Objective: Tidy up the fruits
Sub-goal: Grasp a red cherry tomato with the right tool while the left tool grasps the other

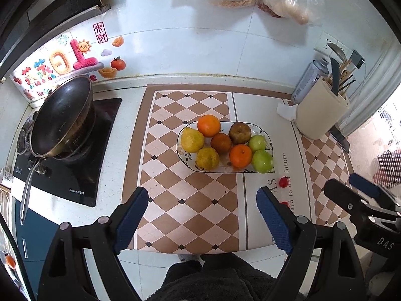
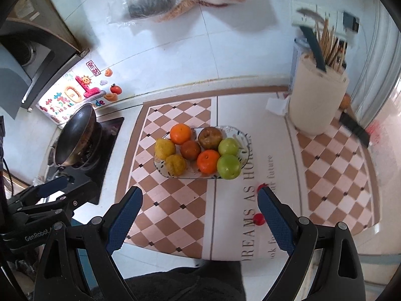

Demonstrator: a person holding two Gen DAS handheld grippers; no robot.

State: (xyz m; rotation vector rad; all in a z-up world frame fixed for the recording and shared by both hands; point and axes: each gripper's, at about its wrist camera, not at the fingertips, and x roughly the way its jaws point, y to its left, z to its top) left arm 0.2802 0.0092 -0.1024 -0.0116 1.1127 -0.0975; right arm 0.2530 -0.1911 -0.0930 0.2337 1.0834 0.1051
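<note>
The plate (image 1: 265, 131) of fruit, holding oranges (image 1: 209, 125), green apples (image 1: 262, 161) and a lemon (image 1: 192, 139), sat on the checkered mat (image 1: 190, 200) on the worktop (image 1: 120, 115). Two cherry tomatoes (image 2: 259, 219) lay loose beside it. The left tool (image 1: 203, 222) and right tool (image 2: 200, 222) were both released, holding nothing.

Your plate (image 1: 263, 128) holds orange, yellow, green and brown fruit; your mat (image 1: 185, 200) shows brown-and-pink diamond checks; the wok (image 1: 60, 120) is black.
</note>
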